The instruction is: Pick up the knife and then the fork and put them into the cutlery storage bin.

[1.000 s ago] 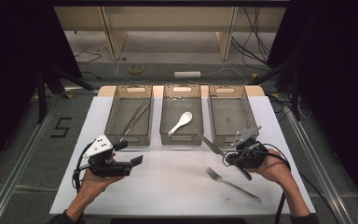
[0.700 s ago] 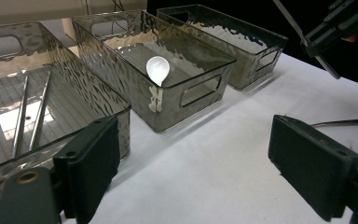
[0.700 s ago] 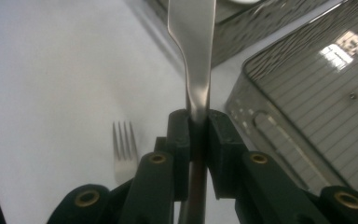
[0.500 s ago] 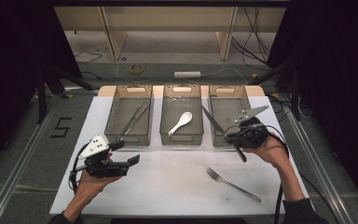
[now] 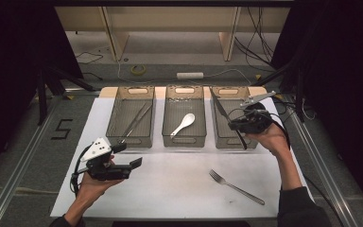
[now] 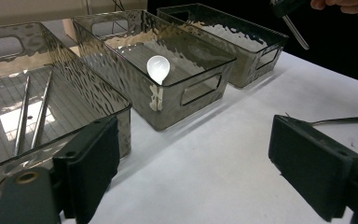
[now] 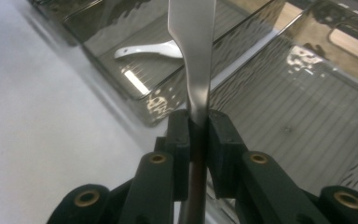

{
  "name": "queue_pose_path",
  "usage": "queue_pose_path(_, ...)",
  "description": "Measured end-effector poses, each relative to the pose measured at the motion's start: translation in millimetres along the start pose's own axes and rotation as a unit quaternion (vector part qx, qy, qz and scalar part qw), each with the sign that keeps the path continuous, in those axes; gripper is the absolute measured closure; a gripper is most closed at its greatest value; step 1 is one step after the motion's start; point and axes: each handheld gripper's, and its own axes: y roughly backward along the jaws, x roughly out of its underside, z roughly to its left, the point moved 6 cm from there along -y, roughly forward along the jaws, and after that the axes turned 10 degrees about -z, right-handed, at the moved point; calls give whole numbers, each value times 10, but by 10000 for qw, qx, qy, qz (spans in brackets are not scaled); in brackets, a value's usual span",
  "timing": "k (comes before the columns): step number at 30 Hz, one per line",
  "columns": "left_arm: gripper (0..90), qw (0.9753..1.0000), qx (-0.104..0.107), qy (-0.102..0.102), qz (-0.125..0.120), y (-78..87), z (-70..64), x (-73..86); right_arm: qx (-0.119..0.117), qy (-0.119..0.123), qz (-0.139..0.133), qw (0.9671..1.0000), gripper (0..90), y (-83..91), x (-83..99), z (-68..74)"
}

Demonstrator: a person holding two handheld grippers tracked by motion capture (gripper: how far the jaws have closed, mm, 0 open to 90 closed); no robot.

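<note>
My right gripper (image 5: 234, 126) is shut on a metal table knife (image 5: 221, 109), held in the air over the right-hand clear bin (image 5: 220, 138). In the right gripper view the blade (image 7: 193, 56) rises from between the shut jaws (image 7: 198, 126), above that bin's floor (image 7: 307, 116). My left gripper (image 5: 127, 156) stands open and empty low over the white mat, in front of the left bin (image 5: 131, 142). Nothing lies between its pads (image 6: 196, 158). A fork (image 5: 236, 187) lies on the mat at the front right.
The middle bin (image 5: 184, 141) holds a white spoon (image 5: 183, 124). Two thin metal rods, tongs or chopsticks (image 5: 134, 124), lie in the left bin. The white mat (image 5: 170, 189) covers the table, with dark floor and rails around it.
My right gripper has lifted the knife off the mat and carried it away from the person, to above the right bin. The left gripper has barely moved.
</note>
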Motion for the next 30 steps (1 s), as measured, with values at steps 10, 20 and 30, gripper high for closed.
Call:
queue_pose_path(10,160,10000,11,-8,-7,-11,-11,-1,246,-185,-130,9994,808,-78,-148,-183)
queue_pose_path(20,160,10000,24,-42,5,-13,-17,1,462,-363,-198,9981,808,-176,-274,-324)
queue_pose_path(30,160,10000,25,-49,-6,-14,-21,0,613,-555,-243,9963,807,-282,-295,-417)
